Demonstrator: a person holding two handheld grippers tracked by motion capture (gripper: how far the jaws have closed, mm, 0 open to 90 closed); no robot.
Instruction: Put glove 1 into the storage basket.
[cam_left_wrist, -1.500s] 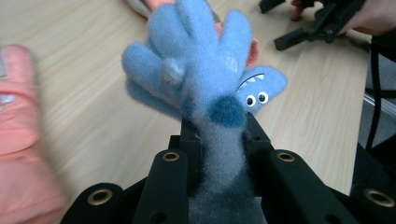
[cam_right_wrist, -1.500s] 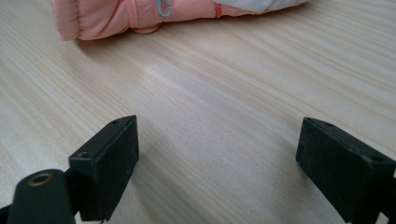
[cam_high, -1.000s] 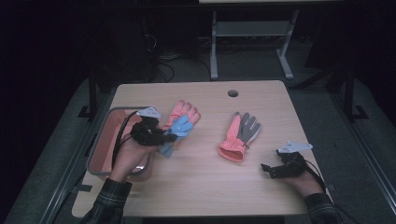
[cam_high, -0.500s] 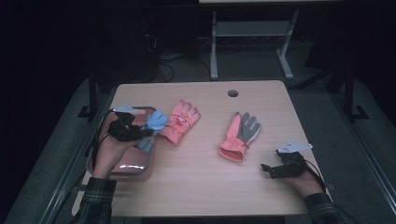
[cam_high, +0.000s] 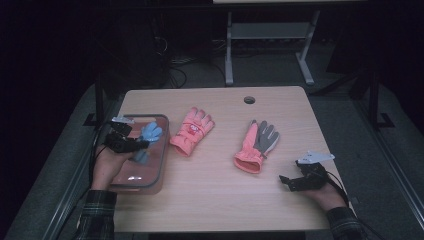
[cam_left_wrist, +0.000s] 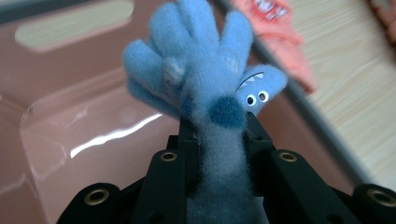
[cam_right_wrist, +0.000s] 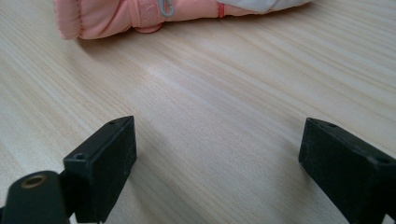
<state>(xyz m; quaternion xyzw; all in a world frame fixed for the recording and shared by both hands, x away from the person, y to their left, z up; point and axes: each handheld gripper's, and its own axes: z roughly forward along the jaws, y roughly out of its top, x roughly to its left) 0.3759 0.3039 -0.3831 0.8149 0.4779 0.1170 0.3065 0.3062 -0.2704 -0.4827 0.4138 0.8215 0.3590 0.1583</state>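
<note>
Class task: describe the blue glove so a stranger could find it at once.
Start at the pink tray on the wooden table's left edge. Above it the left gripper pinches the blue glove. It is fuzzy, with a small face on its thumb, unlike the two pink gloves lying flat.

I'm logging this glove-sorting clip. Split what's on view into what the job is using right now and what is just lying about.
In use:
- blue glove, clamped in the left gripper
- pink tray, under the held glove

Lying about, judged from this moment:
- pink glove, flat on the table
- orange and grey glove, flat on the table
- right gripper, open, resting on the table
</note>
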